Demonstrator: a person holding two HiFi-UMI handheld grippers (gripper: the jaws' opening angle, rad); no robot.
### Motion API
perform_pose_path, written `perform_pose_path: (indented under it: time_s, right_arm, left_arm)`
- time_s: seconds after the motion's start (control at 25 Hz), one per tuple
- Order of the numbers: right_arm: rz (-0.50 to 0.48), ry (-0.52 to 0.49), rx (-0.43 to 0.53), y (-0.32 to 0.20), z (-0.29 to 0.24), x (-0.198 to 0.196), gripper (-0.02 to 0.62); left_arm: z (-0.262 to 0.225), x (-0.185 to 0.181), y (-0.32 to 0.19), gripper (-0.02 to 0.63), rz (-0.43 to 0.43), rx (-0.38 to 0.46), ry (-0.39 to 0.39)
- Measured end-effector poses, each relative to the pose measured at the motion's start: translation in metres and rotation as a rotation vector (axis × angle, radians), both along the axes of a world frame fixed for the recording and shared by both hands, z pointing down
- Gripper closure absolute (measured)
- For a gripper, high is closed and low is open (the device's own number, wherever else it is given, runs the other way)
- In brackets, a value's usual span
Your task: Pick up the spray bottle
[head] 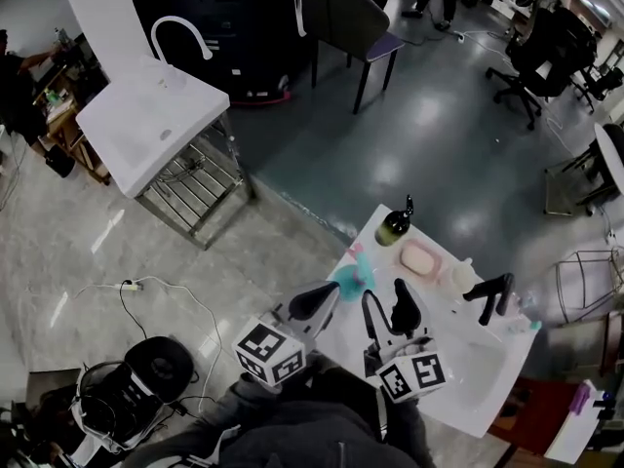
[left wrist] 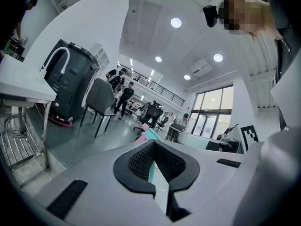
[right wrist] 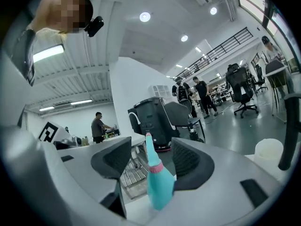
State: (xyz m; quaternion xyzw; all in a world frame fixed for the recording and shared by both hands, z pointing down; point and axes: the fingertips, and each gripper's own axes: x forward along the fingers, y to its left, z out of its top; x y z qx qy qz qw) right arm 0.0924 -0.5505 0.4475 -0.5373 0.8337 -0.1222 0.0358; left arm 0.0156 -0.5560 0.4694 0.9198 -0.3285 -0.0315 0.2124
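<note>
A person stands at a white table (head: 478, 378), seen from above, holding a two-jaw tool in each hand; the pick-up has not yet happened. The teal spray bottle (right wrist: 157, 182), with a pink collar and a slim nozzle, stands upright on the table's near-left corner. The right gripper (head: 389, 310) points level at it with its fingers spread wide. In the right gripper view the bottle sits in the gap between them, but neither pad appears to press on it. The left gripper (head: 314, 302), just beside the bottle, has its fingers drawn together on nothing, with only a sliver of teal showing past them. Judging from this, the approach is nearly done, and what remains is to close on the bottle's body and lift it. Further back on the table are a dark pump bottle (head: 394, 226), a pink soap dish (head: 419, 258) and a black tap-shaped fitting (head: 490, 295). The room is a large, bright open workshop with ceiling spotlights. A white sink unit (head: 146, 120) stands on a metal frame to the left, and a grey chair (head: 341, 13) on a glossy dark floor. A cable with a power strip (head: 127, 286) trails over pale tiles, and people and office chairs are in the distance
</note>
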Motion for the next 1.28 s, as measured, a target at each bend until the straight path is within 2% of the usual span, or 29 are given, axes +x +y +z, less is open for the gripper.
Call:
perform_pose_path:
  time_s: [0.2,0.44,0.84,0.96,1.0,1.04,1.28]
  right_arm:
    - [-0.028,0.083,0.004,-0.02,0.016,-0.013,0.364]
    - [-0.066,0.102,-0.006,-0.039,0.028,-0.027,0.364]
    - [-0.071,0.101,-0.004,-0.062,0.043,-0.041,0.365]
    - [-0.047,0.1,-0.012,-0.065,0.045,-0.038,0.365]
    - [-0.034,0.106,-0.011,-0.065,0.045,-0.035,0.398]
    - [-0.021,0.115,-0.008,-0.066,0.044,-0.033,0.481]
    - [-0.011,0.13,-0.005,-0.069,0.042,-0.03,0.492]
  left_arm:
    - [0.009,-0.011,-0.019,0.601,-0.025,-0.013,-0.013]
    - [0.021,-0.017,-0.032,0.601,-0.066,-0.033,-0.018]
    - [0.038,-0.036,-0.037,0.601,-0.106,-0.067,-0.054]
    - [0.04,-0.042,-0.039,0.601,-0.121,-0.077,-0.059]
    - [0.04,-0.043,-0.039,0.601,-0.124,-0.08,-0.06]
    - [0.04,-0.043,-0.04,0.601,-0.127,-0.082,-0.061]
    - [0.042,-0.039,-0.04,0.601,-0.123,-0.09,-0.055]
